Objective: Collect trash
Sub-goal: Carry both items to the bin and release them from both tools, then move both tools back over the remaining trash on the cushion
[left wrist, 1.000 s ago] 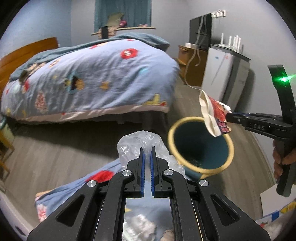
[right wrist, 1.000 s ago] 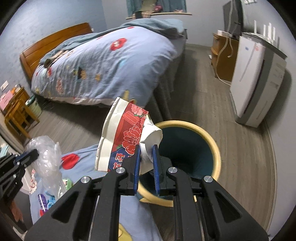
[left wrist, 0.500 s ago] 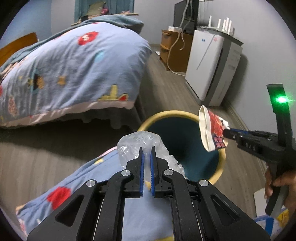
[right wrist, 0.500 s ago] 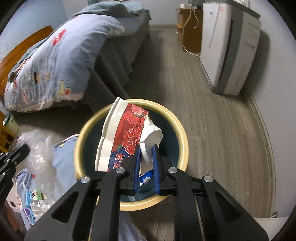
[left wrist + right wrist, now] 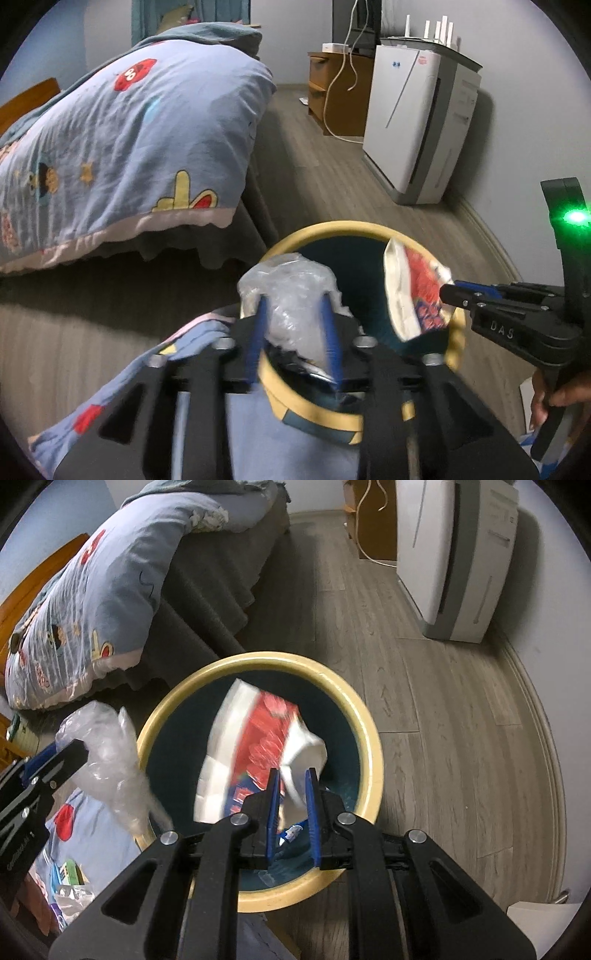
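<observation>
Now, in the left wrist view, your left gripper (image 5: 293, 332) has just been opening: its blue pads stand apart with a crumpled clear plastic bag (image 5: 291, 291) loose between them, right over the near rim of the yellow-rimmed bin (image 5: 347, 227). The bag looks feather-light, soft and slippery, so expect it to drift or cling to a pad rather than drop cleanly; take such film by a bunched fold, not a single layer. At the right, your right gripper (image 5: 448, 291) holds a red and white wrapper (image 5: 410, 291) above the bin's far side. A bed with a blue quilt (image 5: 129, 140) lies to the left

Next, in the right wrist view, the right gripper (image 5: 291, 797) hangs over the bin's (image 5: 369, 731) mouth, its jaws nearly together with the wrapper's (image 5: 258, 738) white corner between the pads; the blur hides whether they pinch it, so I cannot tell. The wrapper seems thin, light and slightly stiff, best held by a folded edge. The plastic bag (image 5: 110, 753) shows at the left gripper (image 5: 74, 753), beside the bin's left rim
</observation>
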Demonstrator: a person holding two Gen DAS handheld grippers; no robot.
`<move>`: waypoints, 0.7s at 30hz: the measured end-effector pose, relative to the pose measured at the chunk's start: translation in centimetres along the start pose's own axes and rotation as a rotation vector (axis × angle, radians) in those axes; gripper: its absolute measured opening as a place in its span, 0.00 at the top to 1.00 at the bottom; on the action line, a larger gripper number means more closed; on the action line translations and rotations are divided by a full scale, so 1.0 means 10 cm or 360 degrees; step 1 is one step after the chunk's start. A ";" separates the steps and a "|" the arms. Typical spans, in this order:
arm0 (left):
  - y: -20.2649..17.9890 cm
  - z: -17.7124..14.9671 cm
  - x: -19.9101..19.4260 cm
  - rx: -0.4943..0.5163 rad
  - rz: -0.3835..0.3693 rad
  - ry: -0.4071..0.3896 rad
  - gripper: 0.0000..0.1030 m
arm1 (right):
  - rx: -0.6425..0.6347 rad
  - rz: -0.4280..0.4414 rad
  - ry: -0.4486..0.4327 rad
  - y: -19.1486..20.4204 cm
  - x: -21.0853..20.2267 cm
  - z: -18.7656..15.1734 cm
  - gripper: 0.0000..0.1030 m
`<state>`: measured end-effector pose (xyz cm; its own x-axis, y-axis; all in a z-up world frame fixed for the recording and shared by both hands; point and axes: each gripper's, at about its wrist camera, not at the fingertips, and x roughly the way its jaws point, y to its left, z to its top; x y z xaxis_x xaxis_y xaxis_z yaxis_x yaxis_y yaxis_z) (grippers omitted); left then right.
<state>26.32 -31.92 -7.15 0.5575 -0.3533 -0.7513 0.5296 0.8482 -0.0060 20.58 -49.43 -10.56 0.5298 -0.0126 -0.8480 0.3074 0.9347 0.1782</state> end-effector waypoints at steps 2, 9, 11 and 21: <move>0.02 -0.01 -0.01 -0.0011 -0.0003 -0.0009 0.46 | -0.0005 -0.0003 -0.0005 0.02 0.00 0.00 0.74; 0.10 -0.06 -0.17 -0.0014 0.0036 -0.0024 0.32 | 0.0005 -0.0002 -0.0030 0.05 -0.06 0.02 0.64; 0.13 -0.08 -0.25 -0.0021 0.0045 -0.0032 0.30 | -0.0003 0.0000 -0.0041 0.09 -0.09 0.04 0.62; 0.40 -0.33 -0.91 -0.0081 0.0133 -0.0097 0.14 | -0.0060 0.0054 -0.0163 0.37 -0.41 0.11 0.11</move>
<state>21.21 -24.04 -2.48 0.6373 -0.3024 -0.7088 0.4471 0.8943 0.0204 20.41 -46.27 -5.84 0.6180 -0.0155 -0.7860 0.2590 0.9480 0.1850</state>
